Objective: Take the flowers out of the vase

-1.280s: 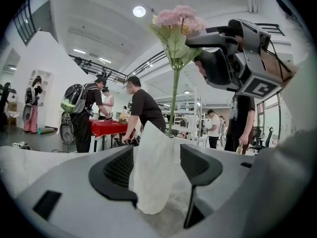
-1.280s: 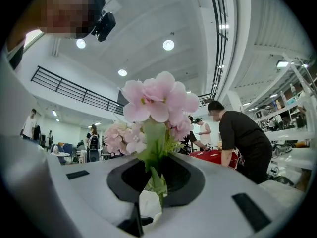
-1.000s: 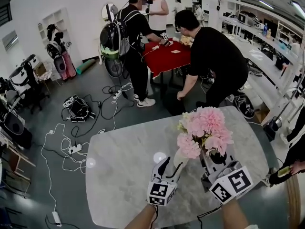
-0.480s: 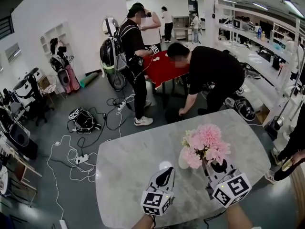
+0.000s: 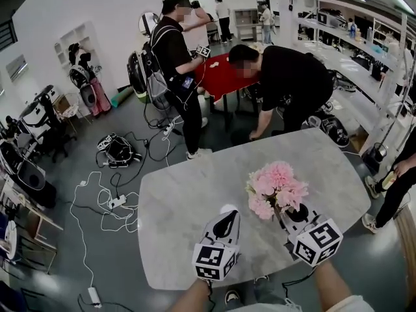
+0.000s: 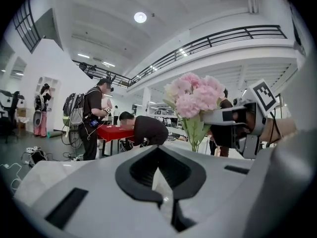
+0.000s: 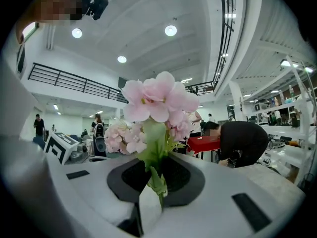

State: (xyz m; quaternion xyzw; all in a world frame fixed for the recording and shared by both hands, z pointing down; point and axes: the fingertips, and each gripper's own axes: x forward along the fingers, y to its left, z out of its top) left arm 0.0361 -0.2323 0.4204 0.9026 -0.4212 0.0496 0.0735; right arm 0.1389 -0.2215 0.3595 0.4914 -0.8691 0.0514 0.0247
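- Right gripper (image 5: pixel 286 214) was nearly closed, pinching the green stems of the flowers (image 5: pixel 276 184) below the blooms, presumably to spare the heads; the bunch stood upright above the near right part of the table (image 5: pixel 188 200)
- Left gripper (image 5: pixel 225 221) was fully shut on nothing, above the table's near edge, apparently idle
- Vase not discernible in any view
- Table top was pale marble; beyond its far edge people stood at a red table (image 5: pixel 221 77); cables (image 5: pixel 104 203) littered the floor left of it
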